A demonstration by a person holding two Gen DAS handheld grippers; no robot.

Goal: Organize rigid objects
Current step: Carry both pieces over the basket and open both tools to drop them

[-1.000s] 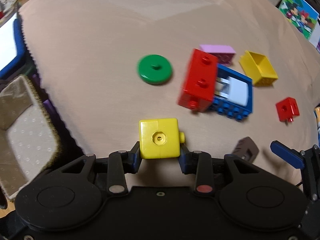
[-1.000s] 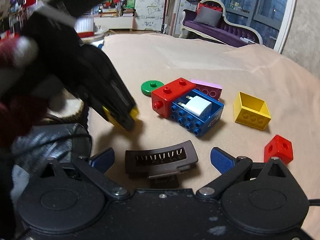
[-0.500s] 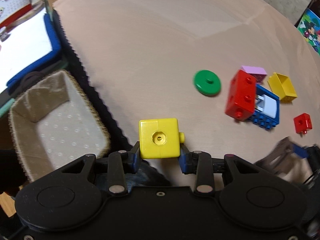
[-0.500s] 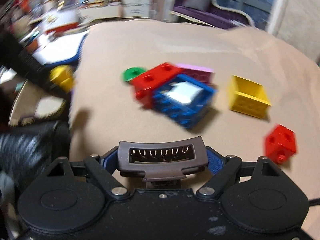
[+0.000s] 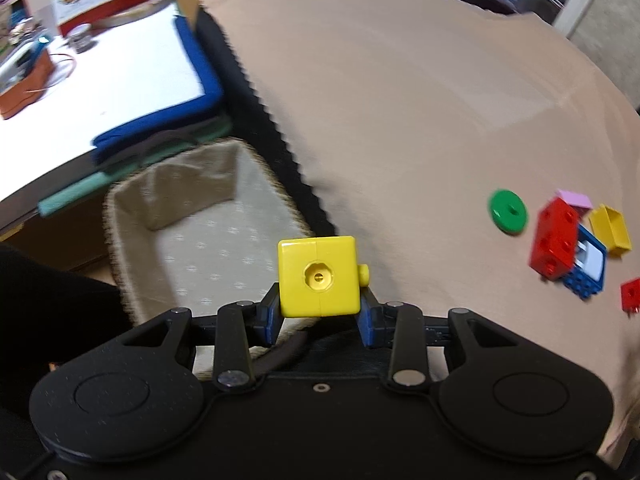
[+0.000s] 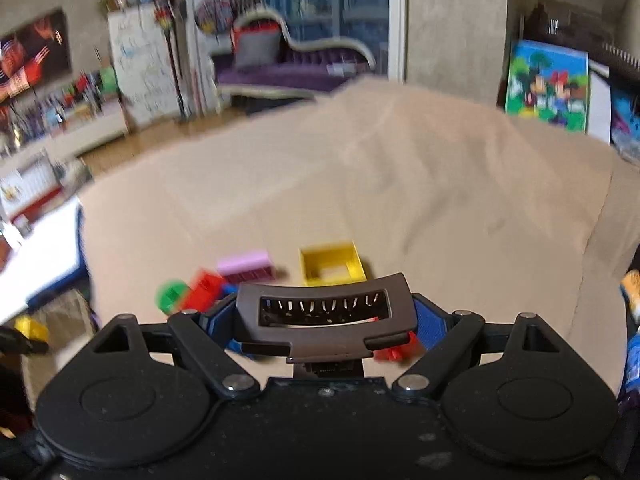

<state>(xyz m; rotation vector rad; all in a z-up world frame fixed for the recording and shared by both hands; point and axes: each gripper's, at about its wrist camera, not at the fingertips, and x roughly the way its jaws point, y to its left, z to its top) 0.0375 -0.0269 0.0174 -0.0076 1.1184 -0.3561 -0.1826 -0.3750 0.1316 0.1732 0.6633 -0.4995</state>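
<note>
Beige cloth [image 5: 400, 120] covers the table — the left gripper [image 5: 318, 312] clamps a yellow cube [image 5: 318, 276] above a fabric-lined basket [image 5: 132, 216], while the right gripper [image 6: 324, 320] grips a brown slotted piece [image 6: 324, 312] over scattered toy bricks [image 5: 554, 240].

Left wrist cam: high, angled down, basket [image 5: 192, 248] close at 10 o'clock. Right wrist cam: low, facing room. Shared: green disc [image 5: 507, 211] [image 6: 173, 295], far right versus near left.
</note>
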